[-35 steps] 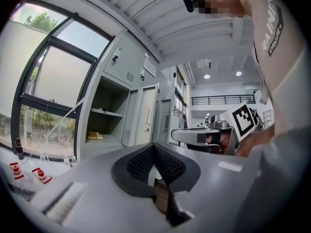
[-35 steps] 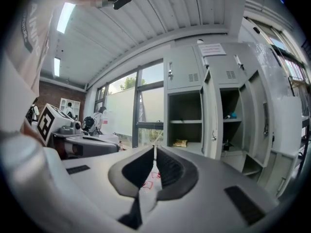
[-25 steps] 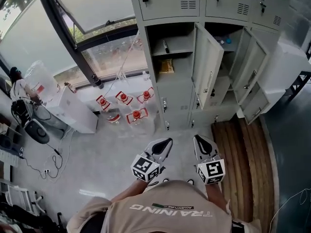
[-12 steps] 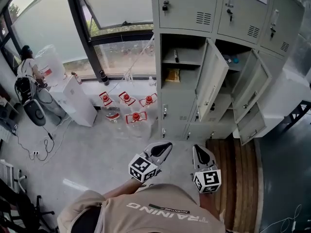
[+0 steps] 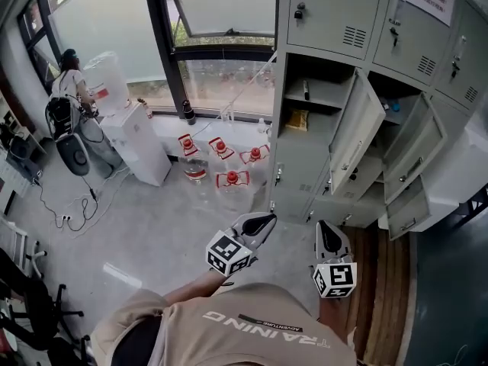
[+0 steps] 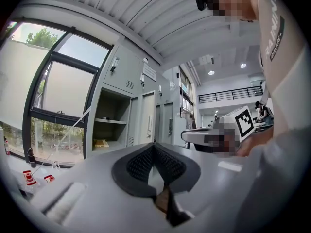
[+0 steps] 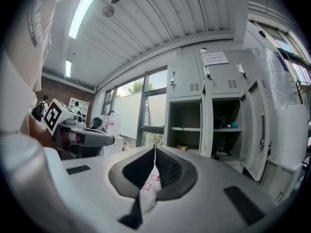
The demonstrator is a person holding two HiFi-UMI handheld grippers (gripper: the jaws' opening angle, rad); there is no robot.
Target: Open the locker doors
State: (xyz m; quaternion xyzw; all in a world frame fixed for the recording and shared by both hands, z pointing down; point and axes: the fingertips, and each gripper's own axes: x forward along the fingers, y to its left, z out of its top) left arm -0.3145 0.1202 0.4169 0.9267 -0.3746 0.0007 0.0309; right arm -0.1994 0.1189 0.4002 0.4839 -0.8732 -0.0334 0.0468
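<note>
The grey lockers [image 5: 335, 21] fill the upper right of the head view. In the middle row, the left compartment [image 5: 309, 105] stands open with a shelf inside, its door [image 5: 364, 132] swung out to the right. A second door [image 5: 415, 155] and a lower one [image 5: 408, 208] also hang open; the top-row doors are closed. My left gripper [image 5: 267, 218] and right gripper [image 5: 326, 227] are held low near the body, well short of the lockers, both shut and empty. The left gripper [image 6: 153, 147] and right gripper [image 7: 155, 149] face the open compartments [image 7: 187, 125] from a distance.
Several water bottles with red caps [image 5: 221, 162] stand on the floor by the window, left of the lockers. A white water dispenser [image 5: 141, 147] and a person [image 5: 69, 75] are at far left. Wooden floor boards [image 5: 381, 280] lie in front of the lockers' right part.
The head view has swung left and up, so the lockers sit further right in frame. Both grippers stay low by the body, shut.
</note>
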